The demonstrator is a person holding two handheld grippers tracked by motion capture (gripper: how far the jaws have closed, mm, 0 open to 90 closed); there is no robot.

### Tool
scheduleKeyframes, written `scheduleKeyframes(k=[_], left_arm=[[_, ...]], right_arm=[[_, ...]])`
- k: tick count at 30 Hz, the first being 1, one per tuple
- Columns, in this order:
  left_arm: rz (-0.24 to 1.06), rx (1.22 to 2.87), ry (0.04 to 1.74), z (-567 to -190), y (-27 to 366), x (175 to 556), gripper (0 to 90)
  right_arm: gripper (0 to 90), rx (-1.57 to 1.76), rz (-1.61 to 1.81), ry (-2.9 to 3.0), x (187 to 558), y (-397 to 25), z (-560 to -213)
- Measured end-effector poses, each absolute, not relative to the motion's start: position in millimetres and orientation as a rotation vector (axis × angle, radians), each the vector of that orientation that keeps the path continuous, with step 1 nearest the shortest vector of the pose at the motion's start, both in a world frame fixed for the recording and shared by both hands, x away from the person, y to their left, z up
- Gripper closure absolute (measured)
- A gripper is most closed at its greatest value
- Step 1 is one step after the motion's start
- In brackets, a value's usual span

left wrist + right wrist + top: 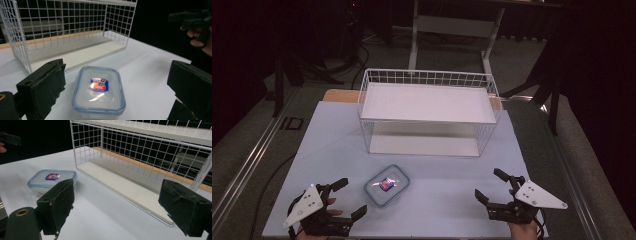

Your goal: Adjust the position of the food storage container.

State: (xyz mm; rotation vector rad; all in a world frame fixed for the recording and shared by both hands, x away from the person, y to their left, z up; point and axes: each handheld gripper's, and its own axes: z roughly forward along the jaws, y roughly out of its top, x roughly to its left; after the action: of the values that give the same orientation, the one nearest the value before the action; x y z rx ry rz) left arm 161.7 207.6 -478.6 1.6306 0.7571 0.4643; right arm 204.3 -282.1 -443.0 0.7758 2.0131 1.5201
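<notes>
A clear plastic food box (387, 185) with a blue-rimmed lid and a red and blue label lies on the white table near its front edge. It also shows in the left gripper view (98, 91) and the right gripper view (51, 180). My left gripper (353, 196) stands open at the front left, just left of the box, nothing between its jaws. My right gripper (491, 185) is open at the front right, well apart from the box. A white wire shelf rack (429, 111) with two white boards stands behind the box.
The white table sheet (452, 170) ends close to both hands at the front. Floor rails, cables and stand legs lie around the table in the dark. A white desk frame (452, 30) stands far behind the rack.
</notes>
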Motion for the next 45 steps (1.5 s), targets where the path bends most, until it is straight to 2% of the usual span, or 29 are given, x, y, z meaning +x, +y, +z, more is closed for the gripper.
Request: scheduleKeyframes(k=[5,7,9,12,16,18,19,20,22,24,28,31,36,37,42,45], left_arm=[[0.451,1.624,0.743,-472.1,205.6,158.3,2.5],[0.399,1.64,0.767,-466.3,203.6,156.4,2.6],[0.46,1.654,0.763,-463.2,201.4,152.9,2.5],[0.4,1.615,0.767,-460.2,205.0,156.0,2.5],[0.409,1.659,0.767,-460.2,207.1,158.1,3.7],[0.426,1.734,0.768,-464.1,209.2,160.3,6.4],[0.415,1.755,0.769,-465.6,210.9,161.5,8.7],[0.415,1.755,0.769,-465.6,210.9,161.5,16.8],[0.42,1.778,0.765,-468.7,215.1,162.7,26.4],[0.416,1.812,0.765,-471.3,218.2,164.9,40.2],[0.373,1.849,0.78,-478.7,223.0,171.1,57.5],[0.309,1.918,0.816,-490.6,223.9,180.3,66.8],[0.244,2.011,0.844,-505.0,219.6,189.2,73.1],[0.244,2.011,0.844,-505.0,219.6,189.2,78.2],[0.176,2.109,0.932,-522.1,210.0,201.4,90.0],[0.186,2.128,0.981,-529.7,206.0,206.4,90.0]], right_arm=[[12.8,0.777,1.527,1.998,202.7,-280.9,-441.5],[12.8,0.769,1.523,1.996,202.3,-280.1,-440.9],[12.6,0.763,1.535,1.978,200.9,-279.1,-439.2],[12.6,0.763,1.545,1.967,199.5,-279.1,-437.8],[12.6,0.778,1.554,1.967,199.3,-279.4,-437.2],[12.6,0.774,1.55,1.968,199.0,-278.6,-436.9],[12.6,0.772,1.548,1.966,198.6,-278.4,-436.8],[12.5,0.772,1.547,1.965,197.8,-278.1,-436.5],[12.5,0.762,1.55,1.964,197.5,-277.3,-436.0],[12.6,0.76,1.552,1.961,197.0,-276.8,-435.7],[12.6,0.753,1.547,1.955,197.3,-276.0,-435.6],[12.6,0.757,1.56,1.955,197.9,-276.1,-436.3],[12.6,0.759,1.567,1.963,198.2,-276.0,-437.4],[12.6,0.759,1.567,1.963,198.2,-276.0,-437.4],[12.6,0.758,1.563,1.98,199.1,-275.4,-438.2],[12.6,0.753,1.561,1.982,199.4,-275.1,-438.3]])
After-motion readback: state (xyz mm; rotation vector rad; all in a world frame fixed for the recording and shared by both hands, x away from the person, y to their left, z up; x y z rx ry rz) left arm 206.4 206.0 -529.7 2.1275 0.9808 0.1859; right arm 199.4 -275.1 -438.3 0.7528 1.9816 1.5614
